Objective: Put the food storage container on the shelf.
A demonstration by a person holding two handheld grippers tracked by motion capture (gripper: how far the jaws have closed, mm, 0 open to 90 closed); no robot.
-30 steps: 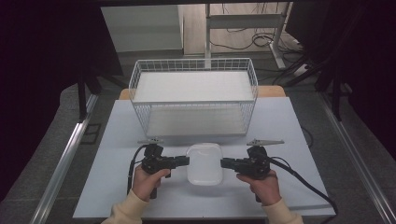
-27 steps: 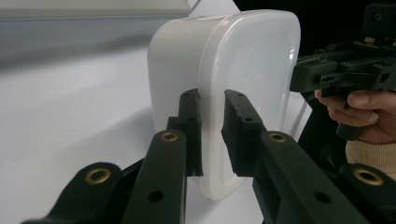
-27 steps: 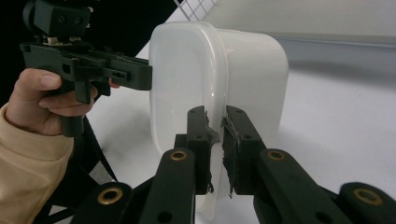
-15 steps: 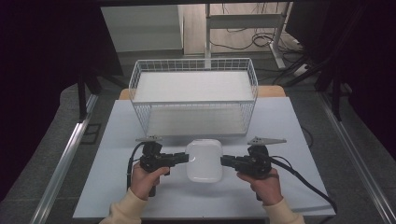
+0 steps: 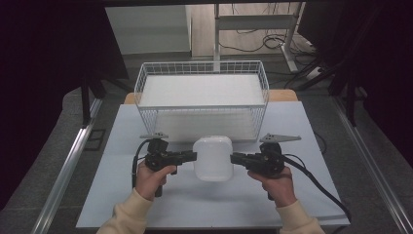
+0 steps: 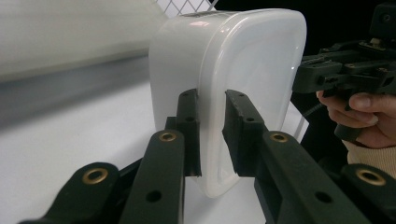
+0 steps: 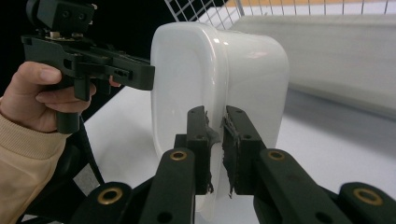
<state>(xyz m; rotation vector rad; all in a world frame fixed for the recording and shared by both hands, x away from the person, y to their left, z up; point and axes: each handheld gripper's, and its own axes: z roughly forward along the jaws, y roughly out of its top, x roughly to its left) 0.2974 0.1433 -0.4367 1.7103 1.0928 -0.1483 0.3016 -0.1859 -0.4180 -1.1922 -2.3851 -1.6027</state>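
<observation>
High view: left claw and right claw each pinch a side rim of the white tub, which hangs between them over the desk, just in front of the wire basket. From the left gripper view, the left claw's jaws are clamped narrow on the tub's rim; the right gripper view shows the right claw gripping the opposite rim of the tub the same way.

The step in hand looks like a two-handed lift toward the basket. To do it well, both hands should rise and travel together, keeping the tub level and the pull between the claws even, so that neither thin rim slips out. The tub must clear the basket's front wall before going forward.

Both forearms come in from below, hands wrapped around the grips, claws pointing inward at each other, roughly level.
</observation>
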